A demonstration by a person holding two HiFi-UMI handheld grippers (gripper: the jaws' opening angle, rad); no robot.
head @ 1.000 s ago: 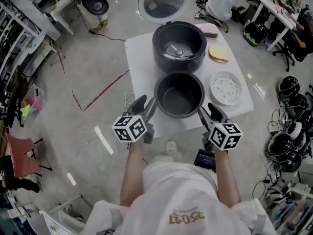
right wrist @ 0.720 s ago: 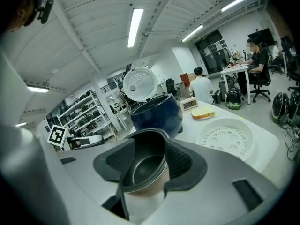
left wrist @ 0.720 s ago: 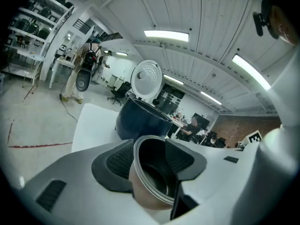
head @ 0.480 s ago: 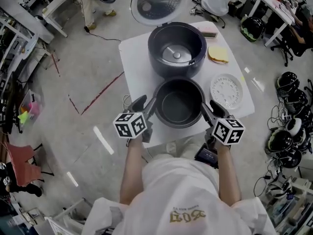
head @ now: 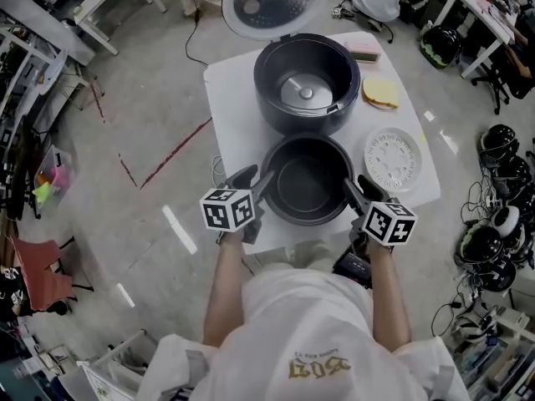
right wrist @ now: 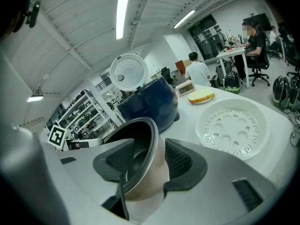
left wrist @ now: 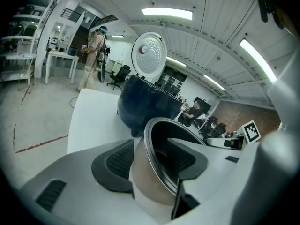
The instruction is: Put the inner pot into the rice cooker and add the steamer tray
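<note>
Your left gripper (head: 261, 185): jaws just been opening, now slack, astride left rim of inner pot (head: 308, 186), no squeeze. Pot on table (head: 234, 98), just your side of open rice cooker (head: 272, 98). Your right gripper (head: 354, 192): jaws apart, astride right rim, not clamping. Steamer tray (head: 393, 159) far right on table.

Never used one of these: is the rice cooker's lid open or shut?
Open. The lid stands tipped back behind the rice cooker, and the head view looks straight down onto its bare heating plate.
</note>
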